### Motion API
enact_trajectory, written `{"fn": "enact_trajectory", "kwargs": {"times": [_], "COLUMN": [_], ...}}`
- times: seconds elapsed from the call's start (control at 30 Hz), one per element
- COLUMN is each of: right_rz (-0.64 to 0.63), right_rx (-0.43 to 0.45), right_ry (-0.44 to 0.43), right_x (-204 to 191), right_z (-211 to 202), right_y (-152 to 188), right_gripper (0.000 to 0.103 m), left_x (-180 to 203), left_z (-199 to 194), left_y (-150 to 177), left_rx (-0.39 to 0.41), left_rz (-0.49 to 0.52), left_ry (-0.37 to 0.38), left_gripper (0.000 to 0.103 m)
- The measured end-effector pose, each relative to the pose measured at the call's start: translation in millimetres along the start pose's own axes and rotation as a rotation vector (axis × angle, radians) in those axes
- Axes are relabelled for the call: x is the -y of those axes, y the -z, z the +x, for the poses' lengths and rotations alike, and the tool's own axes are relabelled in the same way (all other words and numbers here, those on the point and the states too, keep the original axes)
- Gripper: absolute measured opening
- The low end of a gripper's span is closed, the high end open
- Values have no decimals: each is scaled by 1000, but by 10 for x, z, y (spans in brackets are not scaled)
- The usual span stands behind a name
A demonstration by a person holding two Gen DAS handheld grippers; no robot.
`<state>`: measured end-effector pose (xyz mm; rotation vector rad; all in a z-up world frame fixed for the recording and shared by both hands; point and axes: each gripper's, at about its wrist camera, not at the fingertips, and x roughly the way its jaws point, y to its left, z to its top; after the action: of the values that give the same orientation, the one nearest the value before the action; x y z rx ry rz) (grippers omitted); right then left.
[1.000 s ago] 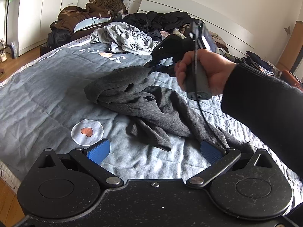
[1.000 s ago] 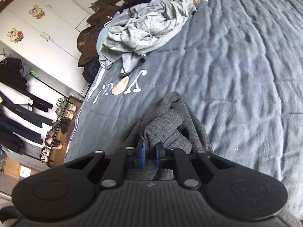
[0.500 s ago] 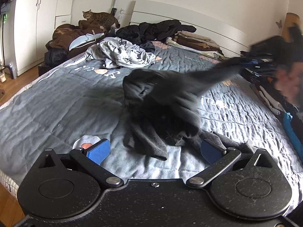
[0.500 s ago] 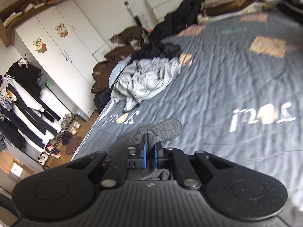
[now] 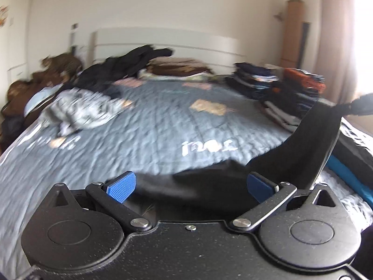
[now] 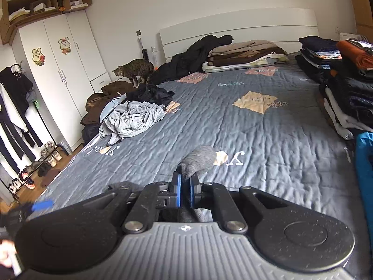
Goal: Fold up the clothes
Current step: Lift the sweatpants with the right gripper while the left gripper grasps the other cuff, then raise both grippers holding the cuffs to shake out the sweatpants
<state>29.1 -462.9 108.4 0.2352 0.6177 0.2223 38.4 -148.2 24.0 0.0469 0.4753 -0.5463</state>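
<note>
Jaws: right gripper clamps one grey garment; left gripper spread, empty.

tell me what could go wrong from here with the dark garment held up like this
The right claw pinches only a small bunch of the dark grey garment, so the fabric could slip out as it hangs. The left claw is open with cloth draped between its fingers; closing now might grab a random fold, not an edge. The swinging garment could also knock the folded stacks nearby.
</note>
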Motion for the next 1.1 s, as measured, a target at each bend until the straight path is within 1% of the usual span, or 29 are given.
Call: {"fn": "enact_trajectory", "kwargs": {"times": [0.07,0.13,0.23,0.27,0.33,0.4,0.43,0.57,0.6,0.63,0.7,0.77,0.8,0.87,0.93,1.1], "right_rz": [6,12,20,23,8,-12,-23,-2,2,6,7,1,-4,-13,-10,8], "right_rx": [3,7,12,13,-62,-102,-123,-175,-188,-200,-211,-233,-241,-255,-283,-343], "right_ry": [-4,-8,-14,-16,-4,16,28,68,78,88,106,118,124,128,121,118], "right_x": [68,136,238,271,327,394,426,611,651,690,751,804,821,864,923,1085], "right_z": [-101,-201,-352,-402,-250,-137,-75,132,171,211,278,352,379,427,489,681], "right_y": [97,194,340,389,529,672,731,882,921,960,1033,1101,1130,1175,1216,1326], "right_gripper": [0,0,0,0,0,1,4,6,8,12,20,36,39,47,51,57], "left_x": [118,225,341,375,431,508,551,717,762,809,885,941,954,941,926,997], "left_z": [194,427,714,783,867,922,947,1162,1239,1322,1491,1664,1741,1867,1984,2143], "left_y": [-103,-145,-146,-132,-78,-31,-13,37,53,69,117,176,201,229,258,384], "left_rx": [14,2,-45,-58,-80,-91,-94,-107,-125,-148,-207,-267,-294,-355,-413,-488], "left_rz": [43,94,137,151,200,268,307,419,444,471,538,613,643,667,690,798], "left_ry": [56,96,89,100,141,178,196,241,260,280,314,333,343,378,410,459], "left_gripper": [103,103,103,103,103,103,103,102,98,96,77,69,66,66,66,68]}}
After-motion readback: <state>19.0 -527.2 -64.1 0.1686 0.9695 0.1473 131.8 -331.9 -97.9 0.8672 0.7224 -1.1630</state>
